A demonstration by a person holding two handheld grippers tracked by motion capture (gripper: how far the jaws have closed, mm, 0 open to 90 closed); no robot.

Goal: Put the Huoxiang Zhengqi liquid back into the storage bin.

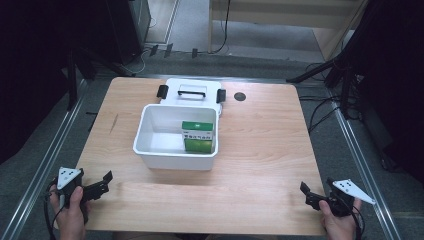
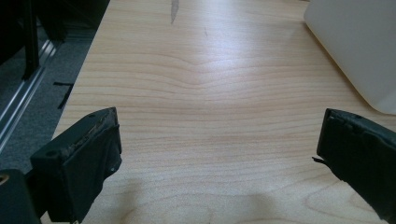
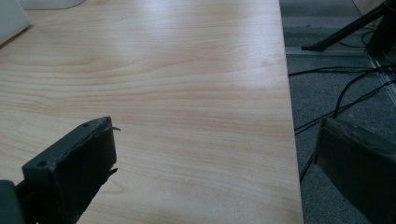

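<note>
A white plastic box (image 1: 150, 151) stands open in the middle of the wooden table, its lid (image 1: 191, 91) with a handle and two black latches lying flat behind it. Inside, at the right, stands a green and white carton (image 1: 198, 136). My left gripper (image 1: 100, 184) rests at the table's front left corner, held by a hand, jaws wide apart with nothing between them (image 2: 219, 140). At the front right corner my right gripper (image 1: 309, 194) is open too and holds nothing (image 3: 215, 154). A corner of the box (image 2: 359, 46) shows in the left gripper view.
A dark round hole (image 1: 240, 96) sits in the table top behind the box at the right. The table's right edge (image 3: 292, 140) drops to a grey floor with black cables (image 3: 345, 98) and stand legs (image 1: 320, 70). Metal rails (image 1: 35, 170) run along both sides.
</note>
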